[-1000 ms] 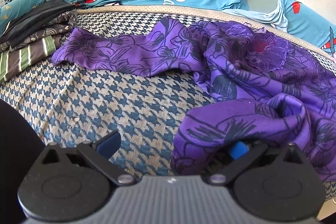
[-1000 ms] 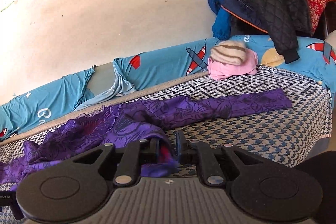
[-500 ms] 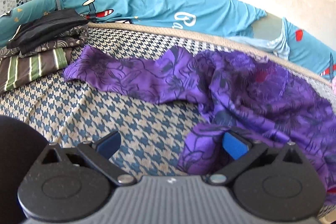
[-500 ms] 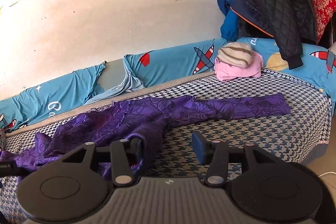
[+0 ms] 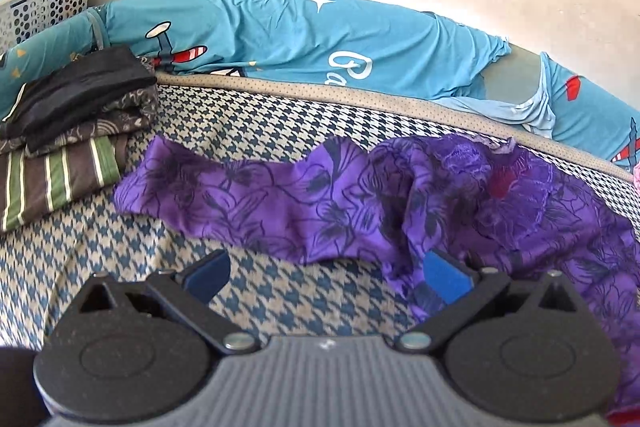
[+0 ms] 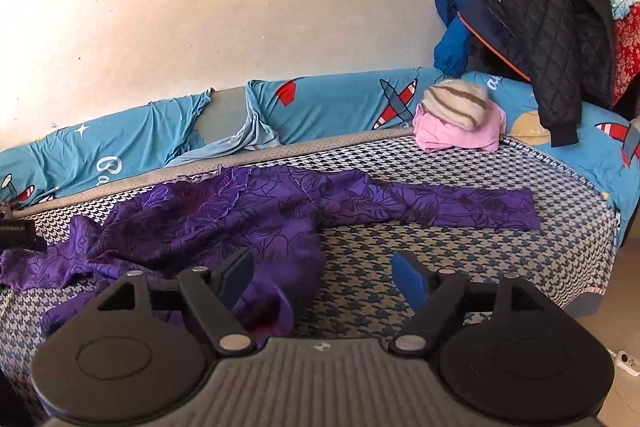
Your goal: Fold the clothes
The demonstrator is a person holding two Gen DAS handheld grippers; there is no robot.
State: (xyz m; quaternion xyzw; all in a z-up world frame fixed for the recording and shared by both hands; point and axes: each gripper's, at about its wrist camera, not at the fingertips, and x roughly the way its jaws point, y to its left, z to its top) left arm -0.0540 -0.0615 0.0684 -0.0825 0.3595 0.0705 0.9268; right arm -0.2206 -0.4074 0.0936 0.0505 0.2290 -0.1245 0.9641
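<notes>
top: the purple top (image 6: 224,223) lay spread on the checked mattress (image 6: 460,259), collar toward the far wall, body rumpled and bunched in the middle, hem drooping over the near edge.
sleeves: one sleeve (image 6: 452,207) ran out flat to the right; the other sleeve (image 5: 240,195) reached left, its cuff just beside the folded pile (image 5: 68,131).
left gripper: the left gripper (image 5: 326,273) stood with jaws wide, holding nothing; its right finger (image 5: 444,277) touched or sat right against a fold of purple cloth, i could not tell which.
right gripper: the right gripper (image 6: 324,277) was also spread wide and empty, its left finger (image 6: 236,277) against the hanging hem, its right one over bare mattress.
stage: it fitted both a top just laid out for folding and one let go between folds; the pictures did not settle which.
risk, snag: the cloth looked thin and slippery; a finger drawn away with cloth draped on it could have dragged the body out of line.
risk, bunching: any fold made over the rumpled middle would likely have locked the creases in and come out lopsided.
risk, slide: with the hem over the edge, the weight might have pulled more of the top off the mattress.
risk, pile: a wide sweep of the left sleeve could have knocked the pile, since the cuff lay so near it.
risk, grip: a pinch on one layer only, where two lay bunched, would probably have left the under layer behind.
</notes>
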